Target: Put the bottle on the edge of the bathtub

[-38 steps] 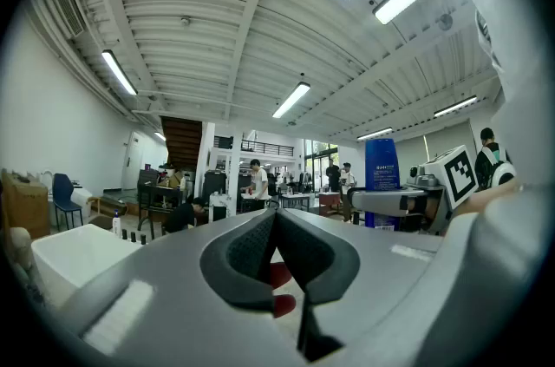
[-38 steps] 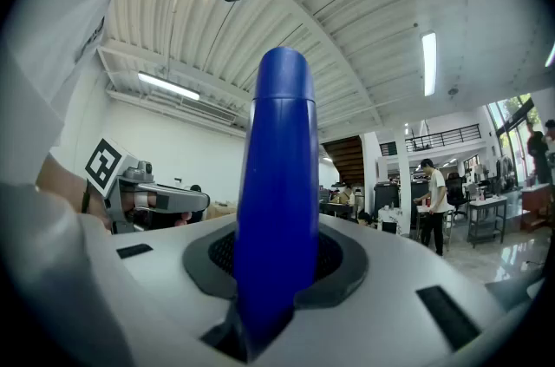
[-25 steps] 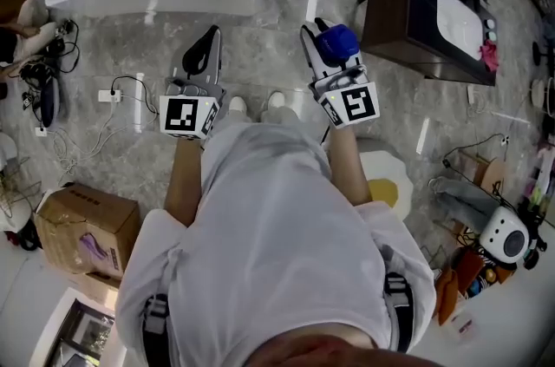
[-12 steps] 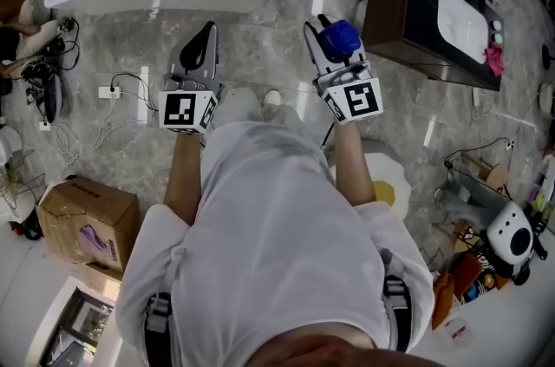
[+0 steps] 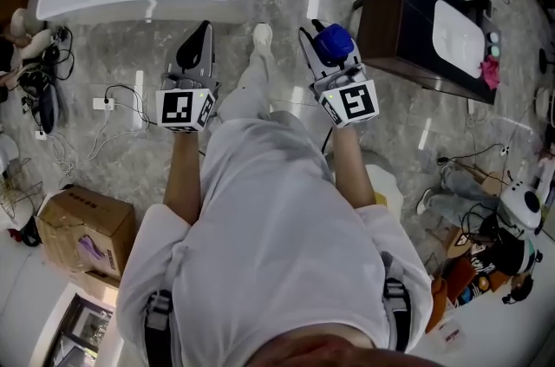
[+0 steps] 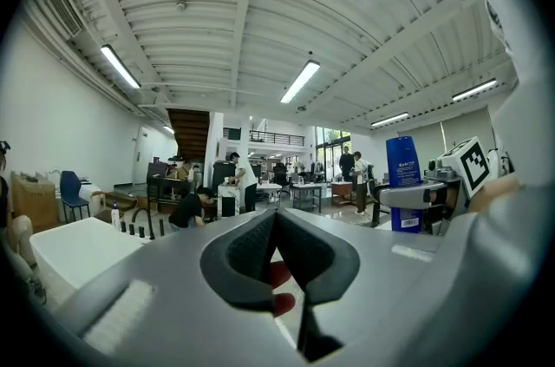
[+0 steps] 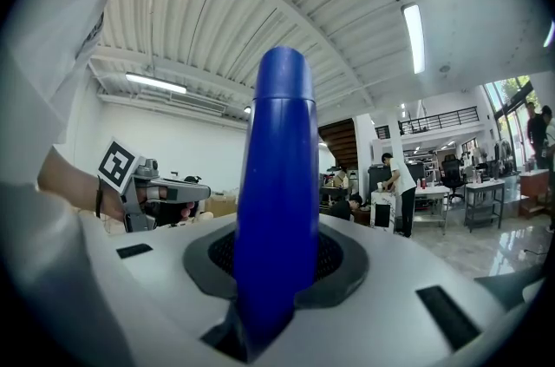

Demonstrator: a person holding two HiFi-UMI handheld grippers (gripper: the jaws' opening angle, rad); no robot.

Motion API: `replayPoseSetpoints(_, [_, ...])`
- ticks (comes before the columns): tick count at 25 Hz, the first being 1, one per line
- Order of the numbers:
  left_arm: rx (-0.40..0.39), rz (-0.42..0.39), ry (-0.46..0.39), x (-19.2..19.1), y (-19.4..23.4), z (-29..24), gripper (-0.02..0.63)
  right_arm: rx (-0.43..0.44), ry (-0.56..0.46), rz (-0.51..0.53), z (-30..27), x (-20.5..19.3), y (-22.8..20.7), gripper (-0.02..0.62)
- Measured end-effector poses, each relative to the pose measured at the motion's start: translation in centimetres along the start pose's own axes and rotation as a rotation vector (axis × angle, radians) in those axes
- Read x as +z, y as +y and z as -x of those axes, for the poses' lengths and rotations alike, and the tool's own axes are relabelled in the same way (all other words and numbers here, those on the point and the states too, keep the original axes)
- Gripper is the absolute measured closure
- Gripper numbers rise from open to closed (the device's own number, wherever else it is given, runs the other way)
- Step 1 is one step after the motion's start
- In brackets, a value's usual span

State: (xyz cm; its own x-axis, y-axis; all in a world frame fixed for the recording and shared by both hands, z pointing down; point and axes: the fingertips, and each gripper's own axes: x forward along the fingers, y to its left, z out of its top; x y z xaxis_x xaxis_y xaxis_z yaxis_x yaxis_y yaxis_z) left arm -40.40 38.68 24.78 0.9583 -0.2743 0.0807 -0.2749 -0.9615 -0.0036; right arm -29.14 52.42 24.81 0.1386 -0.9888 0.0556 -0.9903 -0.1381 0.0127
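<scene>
Scene: Person in white shirt strides over grey marble floor [image 5: 286,1] toward white rectangular bathtub [image 5: 147,8], a gripper in each hand, both level & aimed at the tub.
Bottle: Tall blue plastic bottle [image 7: 277,183] stands upright in right gripper [image 5: 325,51], well short of the tub & off its right-hand end. Not yet at the edge.
Right jaws: Part-open, pads clamped on the bottle's lower body w/ the cap end clear above. Prob. gripped low & upright so the base can go flat on the rim.
Left jaws: left gripper [image 5: 195,49] pressed together, nothing btwn them. It sits nearer the tub's front wall than the right one & looks to be just riding along as the spare.
Surroundings: Dark brown cabinet w/ white inset top [image 5: 425,31] stands well right of the tub. Brown cardboard box [image 5: 82,226] lies well back from the tub, behind the person's left side.
Stage: Carry leg, by the look of it. Approach under way, placing still to come.
Change vs. 1 s ago: One white shoe [image 5: 261,34] is now out ahead btwn the grippers, near the tub's right corner. Before, both shoes sat back by the hands. Tub & cabinet have shifted in view as the person advanced. Grip on bottle unchanged, left jaws the same.
</scene>
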Motion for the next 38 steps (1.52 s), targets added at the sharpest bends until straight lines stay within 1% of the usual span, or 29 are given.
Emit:
replayPoseSetpoints(4, [0.001, 0.009, -0.009, -0.3, 1.9, -5.0, 0.609, 0.003, 0.002, -0.003, -3.3, -0.5, -3.5, 0.489])
replayPoseSetpoints(7, [0.004, 0.024, -0.018, -0.5, 3.8, -10.0, 0.609, 0.009, 0.007, -0.015, -6.9, -0.9, -6.9, 0.489])
replayPoseSetpoints(12, [0.01, 0.045, -0.024, 0.2, 8.5, -19.0, 0.609, 0.032, 0.024, -0.04, -14.5, -1.0, -12.9, 0.489])
replayPoseSetpoints(16, [0.03, 0.062, -0.021, 0.0, 13.0, -26.9, 0.609, 0.061, 0.043, -0.054, -20.9, -1.4, -18.3, 0.489])
replayPoseSetpoints(18, [0.038, 0.057, -0.025, 0.1, 15.2, -30.6, 0.609, 0.073, 0.042, -0.073, -23.9, -1.4, -21.1, 0.489])
replayPoseSetpoints(21, [0.051, 0.029, -0.036, 1.0, 18.0, -35.4, 0.609, 0.093, 0.034, -0.099, -28.3, -1.2, -24.8, 0.489])
replayPoseSetpoints(27, [0.101, 0.005, -0.07, 2.7, 22.1, -41.6, 0.609, 0.144, 0.027, -0.097, -35.7, -0.4, -30.7, 0.489])
replayPoseSetpoints(30, [0.144, 0.01, -0.068, 2.7, 24.0, -43.6, 0.609, 0.179, 0.017, -0.096, -39.4, 0.0, -33.0, 0.489])
replayPoseSetpoints(34, [0.237, 0.029, -0.056, 1.7, 27.3, -46.0, 0.609, 0.261, 0.012, -0.098, -45.5, -0.3, -35.3, 0.489])
replayPoseSetpoints(38, [0.336, 0.022, 0.005, -0.1, 30.9, -49.7, 0.609, 0.363, 0.008, -0.104, -53.0, -0.9, -37.4, 0.489])
